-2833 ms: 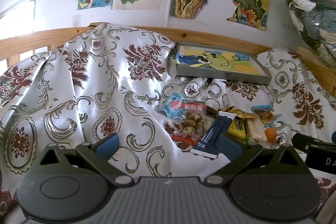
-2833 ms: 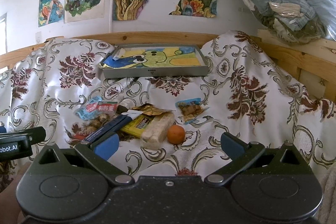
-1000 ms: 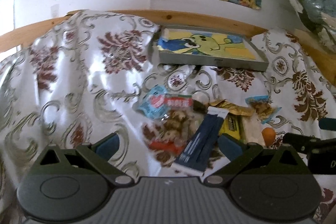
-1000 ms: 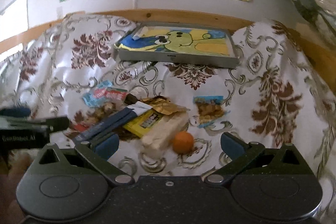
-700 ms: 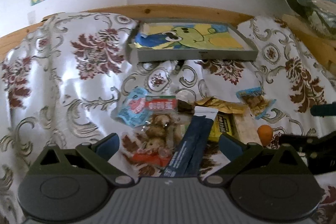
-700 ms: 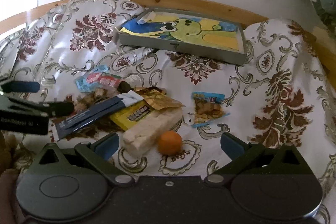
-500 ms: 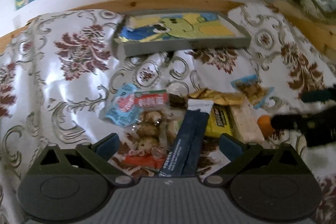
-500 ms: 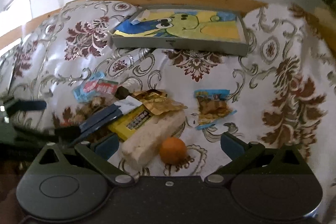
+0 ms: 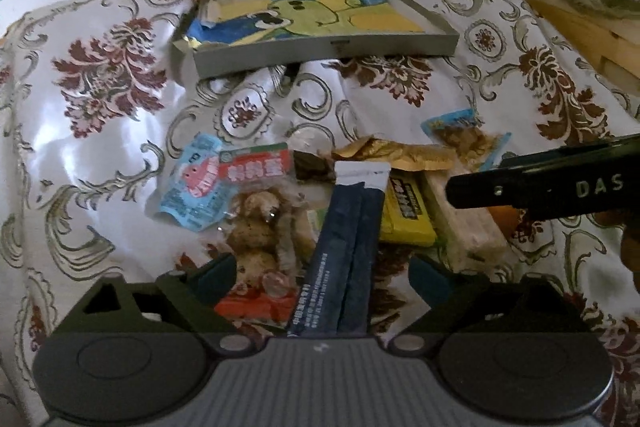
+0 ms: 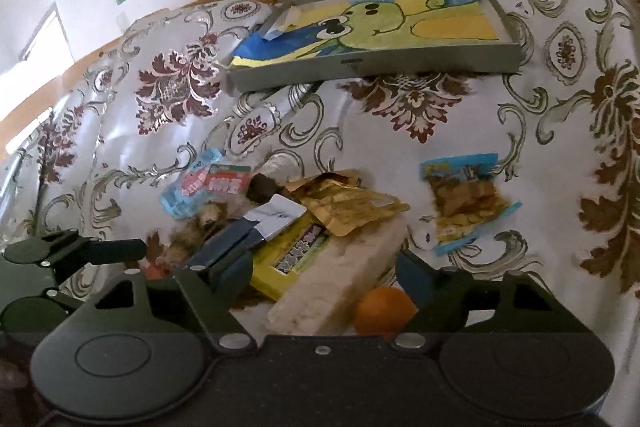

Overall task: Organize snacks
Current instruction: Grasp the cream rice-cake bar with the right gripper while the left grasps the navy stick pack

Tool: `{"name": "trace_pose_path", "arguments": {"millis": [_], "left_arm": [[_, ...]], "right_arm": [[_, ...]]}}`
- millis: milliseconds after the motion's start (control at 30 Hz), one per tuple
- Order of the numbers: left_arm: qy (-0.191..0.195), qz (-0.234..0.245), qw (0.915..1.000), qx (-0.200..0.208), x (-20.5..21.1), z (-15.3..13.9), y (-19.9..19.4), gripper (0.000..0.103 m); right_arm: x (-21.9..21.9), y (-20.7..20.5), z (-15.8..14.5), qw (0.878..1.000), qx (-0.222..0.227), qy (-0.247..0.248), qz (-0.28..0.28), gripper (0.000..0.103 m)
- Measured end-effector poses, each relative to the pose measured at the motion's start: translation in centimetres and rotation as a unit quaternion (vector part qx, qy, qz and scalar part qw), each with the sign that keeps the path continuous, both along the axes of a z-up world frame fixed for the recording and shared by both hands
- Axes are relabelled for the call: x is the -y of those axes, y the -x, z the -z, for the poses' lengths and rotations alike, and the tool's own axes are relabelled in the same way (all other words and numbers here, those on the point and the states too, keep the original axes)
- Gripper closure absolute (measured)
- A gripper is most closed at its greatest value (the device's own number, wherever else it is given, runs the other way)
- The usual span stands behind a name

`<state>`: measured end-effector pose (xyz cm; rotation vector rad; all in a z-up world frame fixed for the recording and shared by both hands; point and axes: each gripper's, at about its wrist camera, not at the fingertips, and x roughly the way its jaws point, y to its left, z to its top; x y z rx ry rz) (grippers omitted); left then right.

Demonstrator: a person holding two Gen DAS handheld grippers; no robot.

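Both tongs hang over the snack pile with their fingers spread and nothing between them. Our left gripper straddles the near end of the dark blue stick pack, which lies slanted across the pile with its white end pointing away. Our right gripper frames the pale rice bar and the small orange, which sits just beside the bar's near corner.

We judge that the step in hand is a first pick, and that the grey tray with the cartoon lining at the far edge of the bedspread is probably where things should go. It looks bare of snacks.

To do this well, we should take what lies on top. The stick pack rests over the clear bag of round snacks and touches the yellow pack, so we would lower the left fingers on either side of its narrow width and close gently, since a flat foil pack can slip or fold. On the right, the gold wrapper overlaps the far end of the rice bar, so a grasp at the near end seems safer. The orange may roll on the soft cloth if nudged. The two tools are close together, so we would move one at a time. The blue chip packet lies apart and can wait.
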<state>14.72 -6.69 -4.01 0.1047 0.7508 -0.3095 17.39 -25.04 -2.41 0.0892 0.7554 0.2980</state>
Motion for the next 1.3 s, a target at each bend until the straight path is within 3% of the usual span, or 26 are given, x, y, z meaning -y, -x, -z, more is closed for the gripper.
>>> {"name": "trace_pose_path", "arguments": {"millis": [133, 333, 400, 600, 767, 1000, 1300], "left_arm": [[0.005, 0.005, 0.9999, -0.013, 0.1, 0.3, -0.5, 0.014], [0.006, 0.006, 0.9996, -0.028, 0.2, 0.6, -1.1, 0.03], [0.007, 0.006, 0.9994, -0.035, 0.2, 0.6, -1.4, 0.044], [0.039, -0.002, 0.9976, -0.058, 0.2, 0.3, -2.1, 0.062], [0.064, -0.013, 0.995, -0.076, 0.3, 0.0, -2.5, 0.064], [0.059, -0.03, 0.9938, -0.089, 0.9, 0.2, -2.8, 0.063], [0.085, -0.053, 0.9888, -0.111, 0.3, 0.0, -2.8, 0.067]], "right_arm": [[-0.8, -0.8, 0.6, 1.0, -0.005, 0.026, 0.007, 0.026], [-0.7, -2.3, 1.8, 0.998, -0.035, 0.035, 0.03, 0.036], [-0.5, -2.6, 2.1, 0.998, -0.044, 0.027, 0.033, 0.036], [-0.7, -2.4, 2.0, 0.998, -0.048, 0.027, 0.029, 0.047], [-0.9, -2.1, 1.8, 0.998, -0.054, 0.026, 0.027, 0.05], [-0.2, -3.5, 2.7, 0.996, -0.078, -0.012, 0.04, 0.042], [-0.1, -3.0, 2.6, 0.995, -0.087, -0.019, 0.05, 0.056]]}}
